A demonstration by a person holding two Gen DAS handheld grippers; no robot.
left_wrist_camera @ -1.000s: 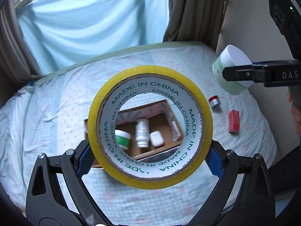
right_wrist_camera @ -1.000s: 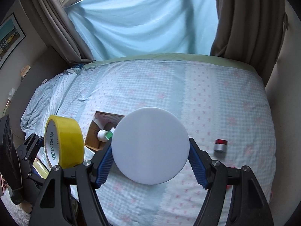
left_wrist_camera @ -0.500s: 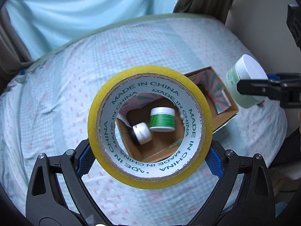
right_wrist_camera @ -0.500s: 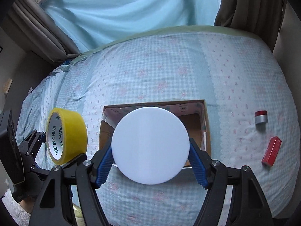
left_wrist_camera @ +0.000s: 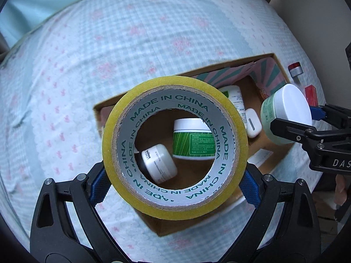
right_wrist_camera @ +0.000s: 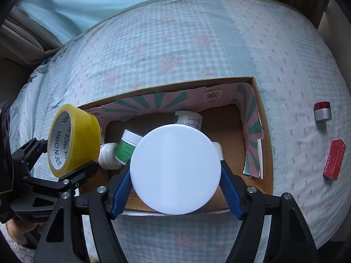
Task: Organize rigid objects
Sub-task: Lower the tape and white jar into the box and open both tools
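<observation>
Between the blue pads of the left gripper (left_wrist_camera: 175,178) a roll of yellow tape (left_wrist_camera: 175,148) is sitting clamped, jaws standing wide around its outer rim, core facing the camera with green "MADE IN CHINA" print running round the inside. Beneath this gripper an open cardboard box (left_wrist_camera: 276,60) is lying on a pale blue checked bedcover (left_wrist_camera: 109,43). Through the tape's core a green-labelled jar (left_wrist_camera: 193,139) with a white lid is showing on the box floor, and just left of it, nearer the gripper, a small white bottle (left_wrist_camera: 159,162) is lying on its side. Right of the tape, a taller white bottle (left_wrist_camera: 235,97) and a white earbud case (left_wrist_camera: 252,122) are resting in the box, close beside each other.

Further right, the right gripper (right_wrist_camera: 175,191) is holding a pale green jar (left_wrist_camera: 268,115) with a wide white lid (right_wrist_camera: 174,169), pads pressing on opposite sides of the lid, jaws about half spread. From its own camera the lid is filling the middle of the view, hanging above the box's near part. To this gripper's left the tape is hanging over the box's left end.

Right of the right gripper, outside the box, a small silver pot with a red cap (right_wrist_camera: 322,111) is standing on the bedcover. Nearer the gripper, a red carton (right_wrist_camera: 334,159) is lying flat, apart from the pot and clear of the box wall.
</observation>
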